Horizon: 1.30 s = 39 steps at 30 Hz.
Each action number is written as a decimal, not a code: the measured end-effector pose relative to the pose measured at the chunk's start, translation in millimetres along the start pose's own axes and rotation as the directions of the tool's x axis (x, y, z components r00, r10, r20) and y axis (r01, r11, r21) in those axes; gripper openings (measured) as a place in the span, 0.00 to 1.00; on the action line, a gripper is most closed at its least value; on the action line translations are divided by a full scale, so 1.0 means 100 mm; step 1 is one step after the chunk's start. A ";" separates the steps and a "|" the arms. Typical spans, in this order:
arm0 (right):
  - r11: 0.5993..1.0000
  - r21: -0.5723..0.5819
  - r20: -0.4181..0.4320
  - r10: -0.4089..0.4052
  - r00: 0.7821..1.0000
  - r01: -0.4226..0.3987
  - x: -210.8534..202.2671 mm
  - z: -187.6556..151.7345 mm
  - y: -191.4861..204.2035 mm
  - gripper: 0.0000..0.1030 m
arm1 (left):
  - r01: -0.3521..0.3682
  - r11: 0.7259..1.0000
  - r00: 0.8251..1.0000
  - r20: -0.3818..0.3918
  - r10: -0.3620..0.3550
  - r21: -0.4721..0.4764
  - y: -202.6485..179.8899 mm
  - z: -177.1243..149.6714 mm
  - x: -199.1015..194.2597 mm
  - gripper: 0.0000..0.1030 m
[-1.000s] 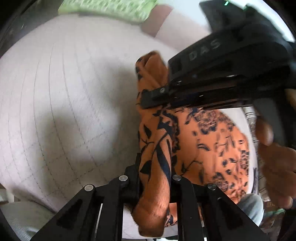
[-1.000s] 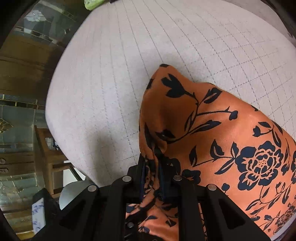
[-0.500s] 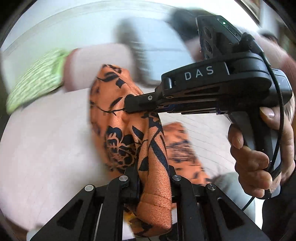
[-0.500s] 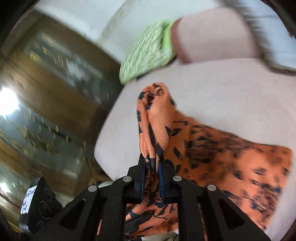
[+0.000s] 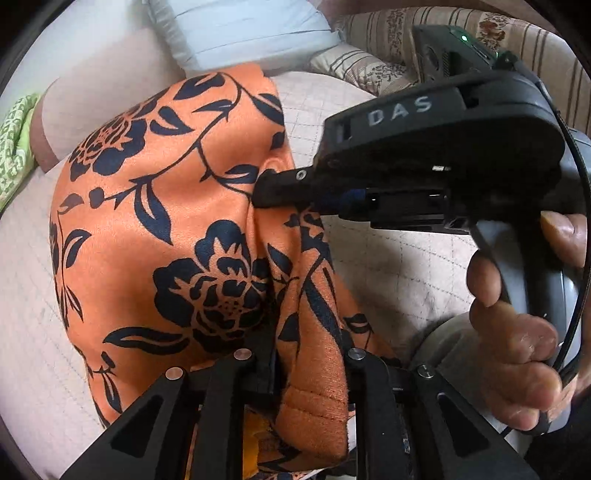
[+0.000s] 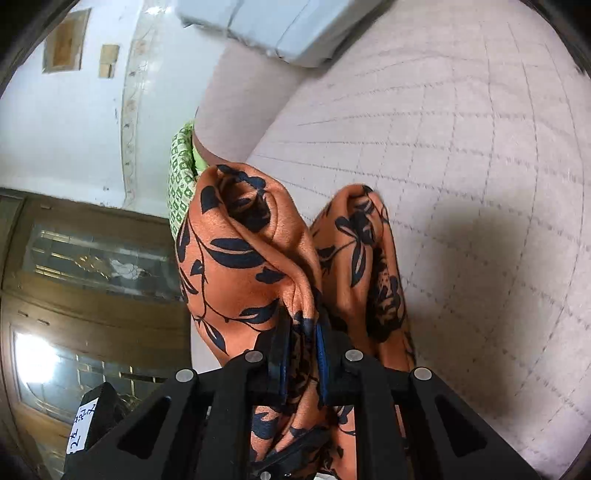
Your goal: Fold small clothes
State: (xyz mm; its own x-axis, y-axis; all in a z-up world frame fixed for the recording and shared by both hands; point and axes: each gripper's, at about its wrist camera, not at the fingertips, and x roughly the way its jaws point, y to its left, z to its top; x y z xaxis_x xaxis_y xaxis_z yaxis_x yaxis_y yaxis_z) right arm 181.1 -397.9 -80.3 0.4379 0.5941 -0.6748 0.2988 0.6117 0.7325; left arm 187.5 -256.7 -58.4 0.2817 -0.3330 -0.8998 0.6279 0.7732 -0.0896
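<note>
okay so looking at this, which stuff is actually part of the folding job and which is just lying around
In the job:
orange garment
left tongs, shut on its hem
right tongs, also clamped on it
quilted surface, the folding area

Lying about:
green cloth
pale blue pillow
striped cushion
wooden cabinet

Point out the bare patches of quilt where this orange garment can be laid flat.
Bare quilted cover spreads right of the orange floral garment, reaching the pale blue pillow. Another strip lies left of the cloth, below the green patterned fabric. It is crowded where the left gripper and right gripper pinch it.
</note>
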 end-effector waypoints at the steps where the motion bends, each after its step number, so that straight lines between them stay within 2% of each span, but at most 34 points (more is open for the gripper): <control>1: 1.000 -0.011 0.005 -0.025 1.000 0.025 0.04 -0.01 0.04 0.12 | 0.004 1.000 1.000 -0.004 -0.004 -0.006 -0.02 -0.02 0.02 0.15; 4: 0.997 -0.018 0.007 -0.079 0.997 0.079 0.06 -0.04 0.08 0.13 | 0.031 1.000 0.999 -0.013 -0.031 -0.004 0.03 -0.03 -0.01 0.17; 5: 0.996 -0.022 0.010 -0.092 0.996 0.092 0.03 -0.05 0.08 0.18 | 0.058 0.998 0.998 -0.015 -0.058 -0.005 0.10 -0.04 -0.07 0.19; 6: 0.992 -0.033 0.027 -0.120 0.992 0.121 -0.01 -0.07 0.12 0.22 | 0.094 0.996 0.995 -0.012 -0.094 -0.005 0.13 -0.08 -0.16 0.25; 7: 0.991 -0.038 0.037 -0.131 0.991 0.132 -0.07 -0.06 0.12 0.23 | 0.149 0.989 0.989 -0.007 -0.149 -0.006 0.17 -0.14 -0.29 0.26; 8: 0.987 -0.043 0.049 -0.154 0.987 0.156 -0.10 -0.08 0.15 0.30 | 0.194 0.981 0.981 -0.004 -0.194 -0.011 0.20 -0.20 -0.40 0.26; 9: 0.981 -0.053 0.067 -0.183 0.981 0.187 -0.17 -0.10 0.18 0.38 | 0.221 0.975 0.975 0.007 -0.221 -0.014 0.23 -0.25 -0.50 0.28; 10: 0.978 -0.065 0.096 -0.194 0.976 0.200 -0.25 -0.13 0.21 0.40 | 0.243 0.970 0.969 0.037 -0.243 -0.009 0.28 -0.32 -0.65 0.29; 13: 0.988 -0.077 0.158 -0.117 0.980 0.130 -0.49 -0.12 0.27 0.43 | 0.225 0.974 0.970 0.104 -0.221 -0.030 0.51 -0.39 -0.92 0.42; 14: 0.989 -0.099 0.179 -0.091 0.980 0.110 -0.53 -0.07 0.35 0.49 | 0.218 0.974 0.970 0.121 -0.210 -0.061 0.63 -0.39 -0.95 0.47; 15: 0.986 -0.131 0.200 -0.078 0.977 0.106 -0.56 -0.02 0.47 0.61 | 0.210 0.974 0.971 0.133 -0.197 -0.088 0.75 -0.38 -0.94 0.49; 17: 0.974 -0.190 0.210 -0.083 0.974 0.124 -0.52 0.08 0.66 0.72 | 0.141 0.978 0.982 0.145 -0.119 -0.154 0.94 -0.29 -0.90 0.49; 20: 0.958 -0.243 0.153 -0.116 0.981 0.151 -0.21 0.33 0.80 0.70 | 0.066 0.971 0.988 0.149 -0.032 -0.231 1.25 0.00 -0.67 0.49; 22: 0.952 -0.231 0.138 -0.172 0.975 0.201 -0.04 0.42 0.78 0.55 | 0.010 0.959 0.990 0.137 0.030 -0.283 1.48 0.17 -0.51 0.47; 23: 0.946 -0.217 0.131 -0.218 0.967 0.242 0.06 0.45 0.74 0.36 | 0.012 0.956 0.990 0.139 0.030 -0.293 1.51 0.23 -0.41 0.47; 24: 0.941 -0.205 0.142 -0.245 0.959 0.270 0.09 0.44 0.72 0.22 | 0.016 0.954 0.989 0.142 0.028 -0.299 1.57 0.27 -0.36 0.47; 26: 0.933 -0.185 0.169 -0.281 0.945 0.310 0.14 0.40 0.61 0.17 | 0.011 0.952 0.992 0.125 0.029 -0.306 1.65 0.35 -0.16 0.49; 28: 0.925 -0.158 0.163 -0.321 0.933 0.346 0.19 0.39 0.45 0.11 | 0.002 0.953 0.995 0.093 0.027 -0.304 1.67 0.40 0.05 0.49; 31: 0.909 -0.151 0.112 -0.375 0.920 0.389 0.37 0.44 0.27 0.10 | -0.100 0.970 0.991 0.061 0.116 -0.222 1.61 0.51 0.39 0.49; 33: 0.884 -0.163 0.074 -0.432 0.899 0.439 0.53 0.48 0.19 0.11 | -0.155 0.973 0.985 0.052 0.166 -0.170 1.50 0.55 0.53 0.49; 35: 0.886 -0.166 0.086 -0.425 0.901 0.433 0.50 0.47 0.22 0.13 | -0.144 0.975 0.987 0.052 0.154 -0.169 1.44 0.55 0.53 0.48; 37: 0.911 -0.162 0.129 -0.362 0.923 0.380 0.30 0.39 0.29 0.20 | -0.056 0.975 0.993 0.088 0.076 -0.216 1.51 0.45 0.21 0.49; 38: 0.925 -0.150 0.141 -0.329 0.934 0.348 0.20 0.35 0.32 0.34 | -0.024 0.970 0.993 0.103 0.050 -0.244 1.58 0.37 0.04 0.49; 39: 0.938 -0.145 0.165 -0.289 0.943 0.313 0.05 0.28 0.37 0.54 | 0.009 0.961 0.993 0.118 0.025 -0.275 1.66 0.26 -0.08 0.52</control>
State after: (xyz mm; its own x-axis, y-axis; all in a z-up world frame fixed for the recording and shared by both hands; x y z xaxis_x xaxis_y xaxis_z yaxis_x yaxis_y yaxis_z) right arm 218.3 -387.2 -53.7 0.4665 0.2970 -0.8332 0.2944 0.8361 0.4629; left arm 308.5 -140.3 -55.0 0.3807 -0.3752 -0.8451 0.4062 0.8889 -0.2117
